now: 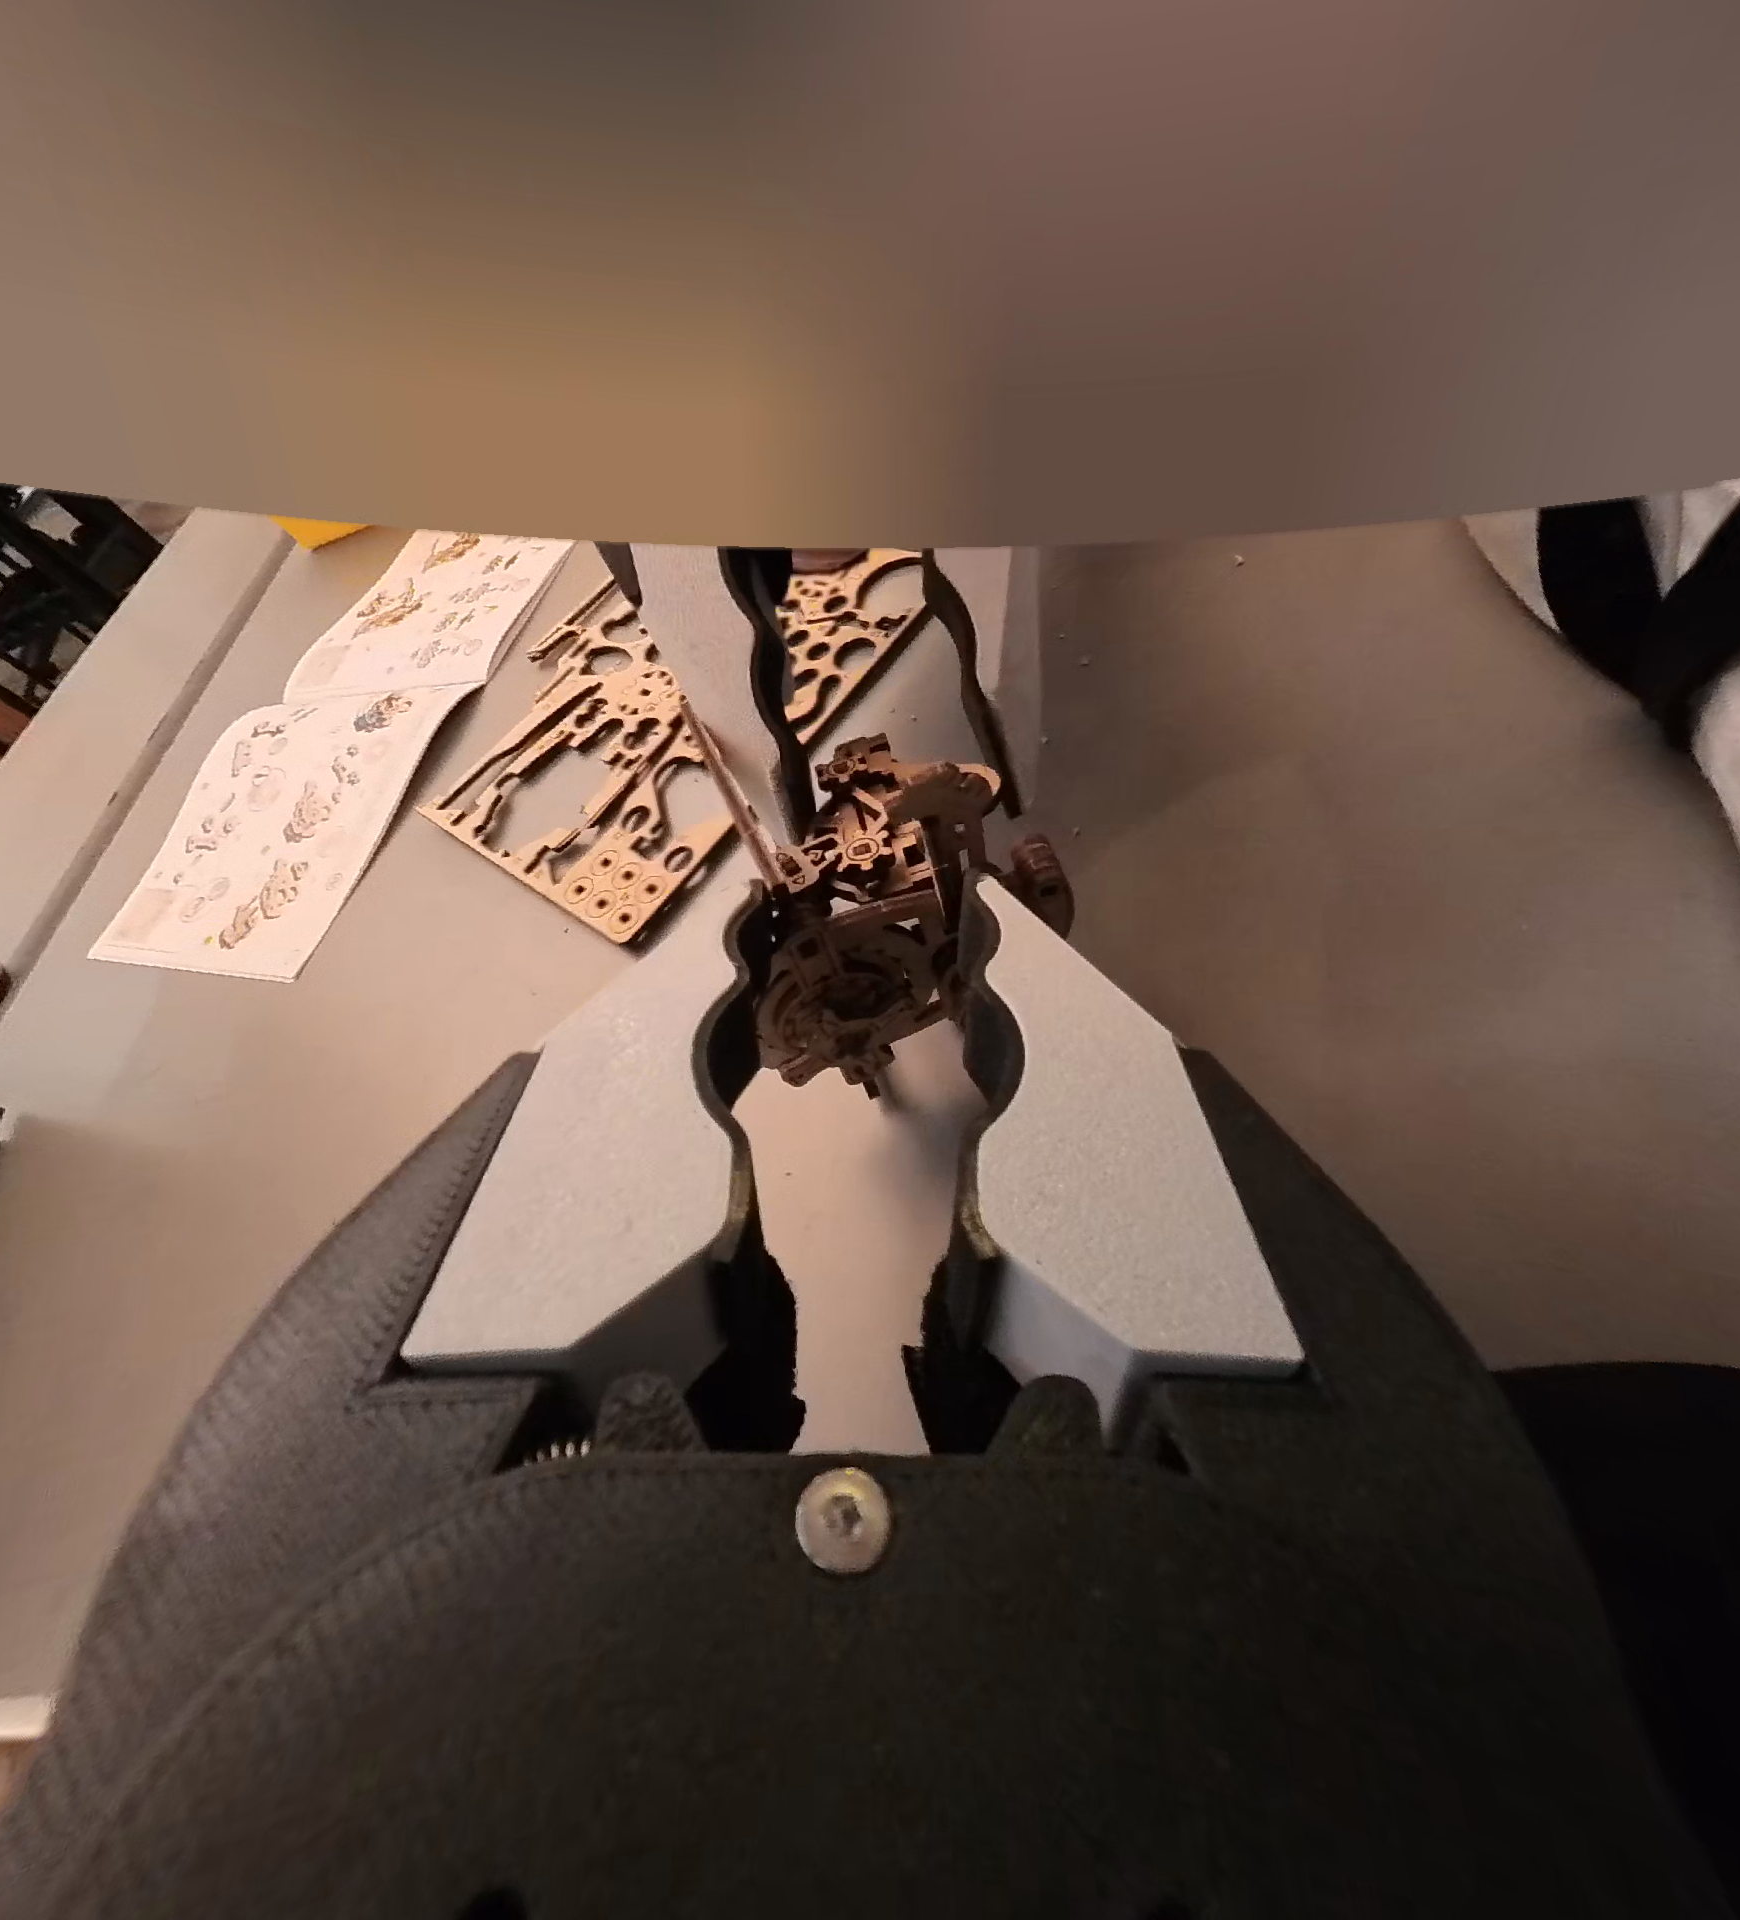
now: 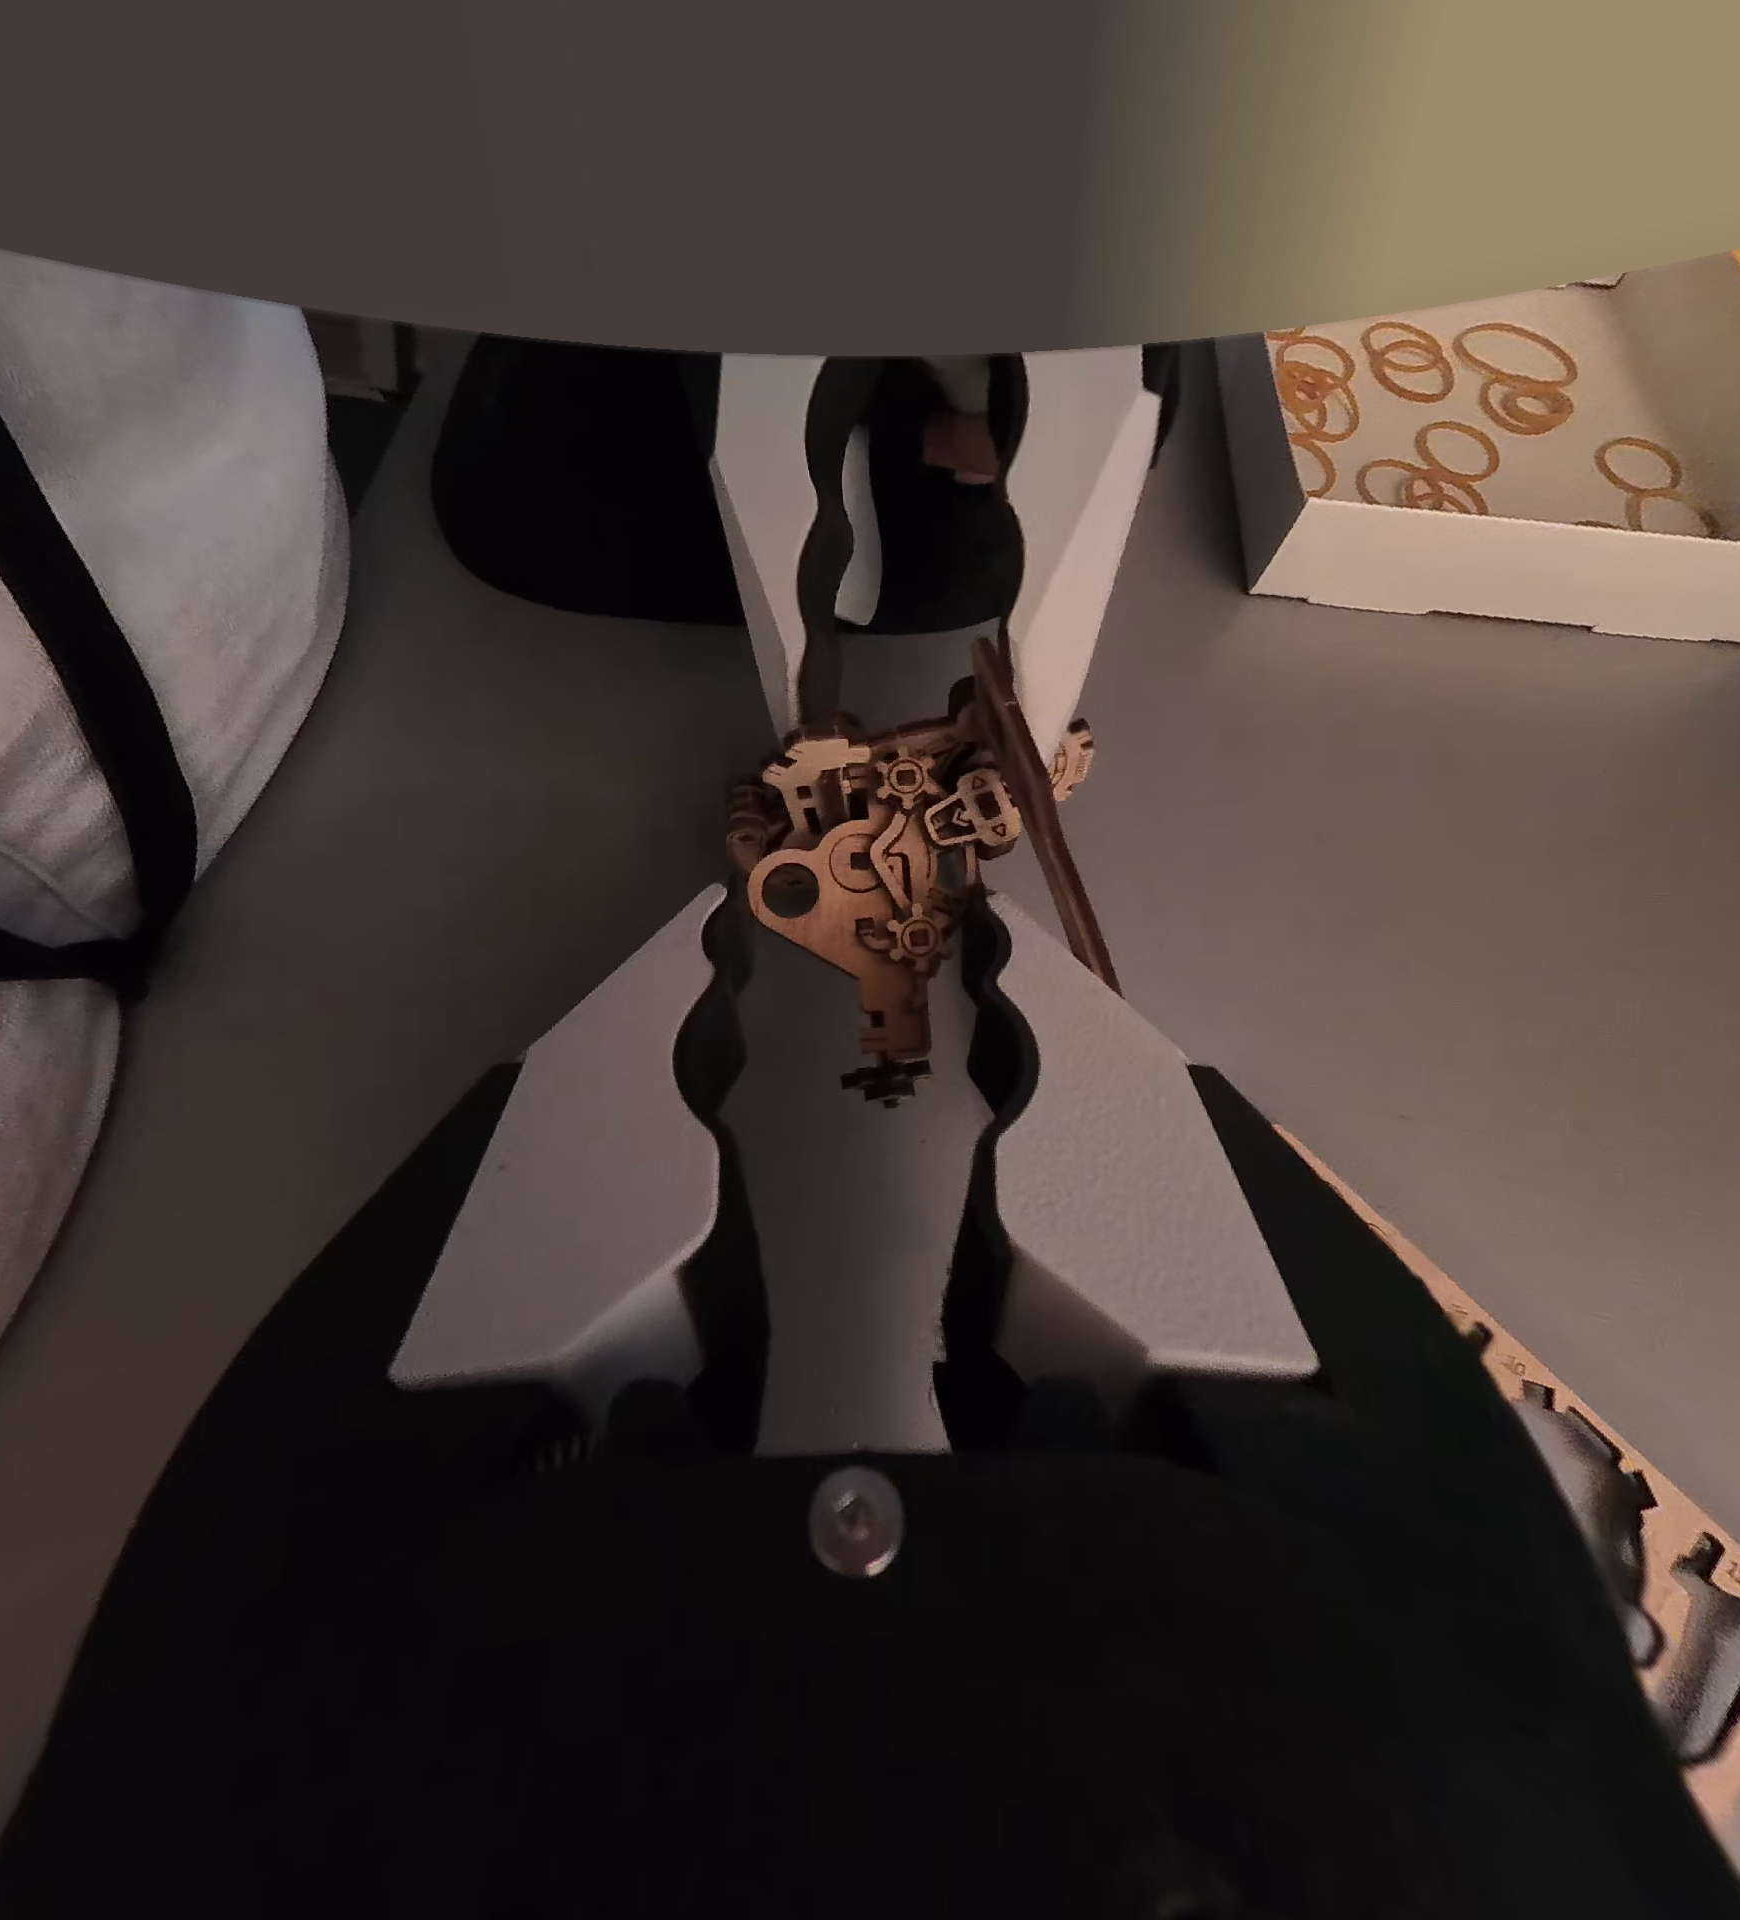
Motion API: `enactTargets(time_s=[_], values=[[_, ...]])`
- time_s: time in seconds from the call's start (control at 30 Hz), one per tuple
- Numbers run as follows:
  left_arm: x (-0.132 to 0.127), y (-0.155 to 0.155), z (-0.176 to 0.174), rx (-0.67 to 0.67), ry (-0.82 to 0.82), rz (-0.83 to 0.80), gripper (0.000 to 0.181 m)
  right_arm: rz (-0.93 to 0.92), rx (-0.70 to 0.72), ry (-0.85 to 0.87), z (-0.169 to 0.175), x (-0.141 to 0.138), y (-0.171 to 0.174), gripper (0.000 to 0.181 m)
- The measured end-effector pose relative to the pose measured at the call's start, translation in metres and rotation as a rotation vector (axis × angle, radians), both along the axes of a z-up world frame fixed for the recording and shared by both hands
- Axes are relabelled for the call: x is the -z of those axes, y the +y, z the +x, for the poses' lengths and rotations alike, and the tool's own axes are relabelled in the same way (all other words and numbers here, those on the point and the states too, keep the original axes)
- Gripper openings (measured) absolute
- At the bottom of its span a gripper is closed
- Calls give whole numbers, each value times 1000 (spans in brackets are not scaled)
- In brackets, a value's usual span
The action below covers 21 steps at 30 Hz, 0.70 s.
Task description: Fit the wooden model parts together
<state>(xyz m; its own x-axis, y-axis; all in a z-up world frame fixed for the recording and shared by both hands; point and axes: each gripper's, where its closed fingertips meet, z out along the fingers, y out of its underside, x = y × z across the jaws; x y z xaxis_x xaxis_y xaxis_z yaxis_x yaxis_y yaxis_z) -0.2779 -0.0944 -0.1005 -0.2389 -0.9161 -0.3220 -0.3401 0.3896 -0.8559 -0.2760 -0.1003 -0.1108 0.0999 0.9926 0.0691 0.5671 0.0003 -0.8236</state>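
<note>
A small brown wooden model (image 1: pixel 866 935), an assembly of gears and cut plates, hangs above the grey table (image 1: pixel 1365 935) between both grippers. My left gripper (image 1: pixel 871 894) is shut on its near end. My right gripper (image 1: pixel 897 810) comes from the far side, its fingers on either side of the model's top. In the right wrist view the right gripper (image 2: pixel 855 904) is shut on the model (image 2: pixel 876 883), and the left gripper (image 2: pixel 907 696) faces it. A thin wooden strip (image 2: pixel 1053 831) sticks out of the model's side; it also shows in the left wrist view (image 1: pixel 731 790).
An open instruction booklet (image 1: pixel 326 758) and punched-out wooden part sheets (image 1: pixel 585 810) lie at the far left. A white box of rubber bands (image 2: pixel 1468 447) stands at the right. Another part sheet (image 2: pixel 1728 1662) lies under the right gripper. A person's grey sleeve (image 2: pixel 66 623) is close by. Only a small space, under 4 cm, lies between the two pairs of fingers.
</note>
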Motion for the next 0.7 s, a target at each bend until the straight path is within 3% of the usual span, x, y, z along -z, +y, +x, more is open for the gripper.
enactTargets(time_s=[0.47, 0.7], values=[[-11, 9, -1, -118, -123, 181, 37, 15, 111, 46, -2, 1, 11, 41], [-8, 6, -1, -101, -73, 111, 50, 16, 107, 41, -7, 5, 4, 40]])
